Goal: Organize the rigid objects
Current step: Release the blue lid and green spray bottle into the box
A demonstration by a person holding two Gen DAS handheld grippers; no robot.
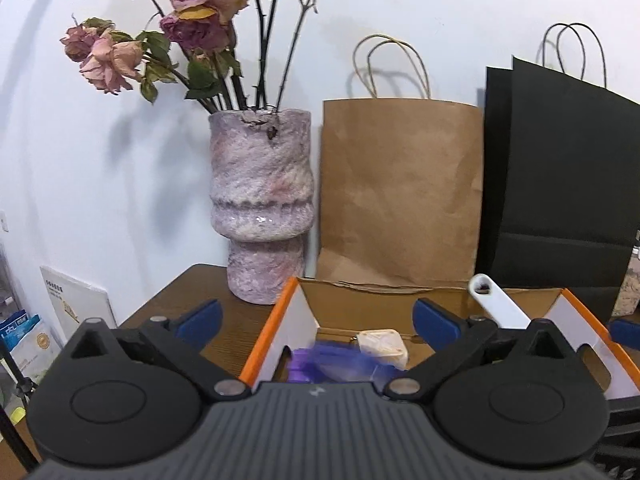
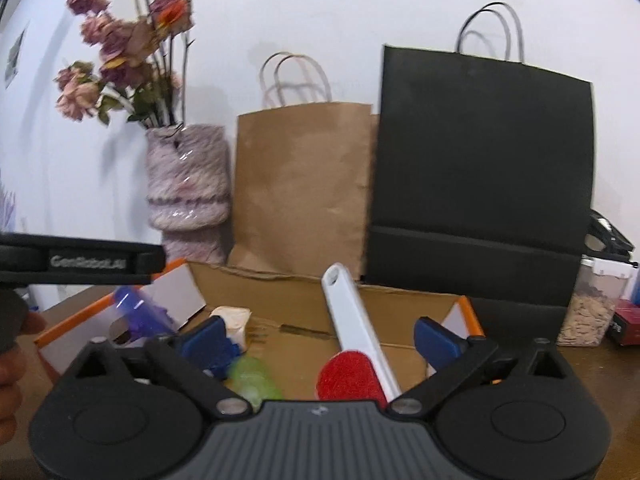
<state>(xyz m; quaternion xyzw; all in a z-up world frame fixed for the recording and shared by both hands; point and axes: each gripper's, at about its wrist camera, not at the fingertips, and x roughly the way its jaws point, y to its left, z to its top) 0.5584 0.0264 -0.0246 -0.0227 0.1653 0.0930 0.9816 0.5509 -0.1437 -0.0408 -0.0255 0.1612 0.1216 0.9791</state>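
Both claws [image 1: 318, 318] [image 2: 318, 338] wide open, empty; one box [image 2: 304, 304]; two bags [image 2: 302, 188] [image 2: 482, 168] behind

A lived-in home corner is being suggested by a wooden table [image 1: 192, 292] set against a white wall, where dried roses [image 1: 188, 12] (in a mottled vase [image 1: 262, 200]) and paper shopping bags [image 2: 304, 184] are being kept.
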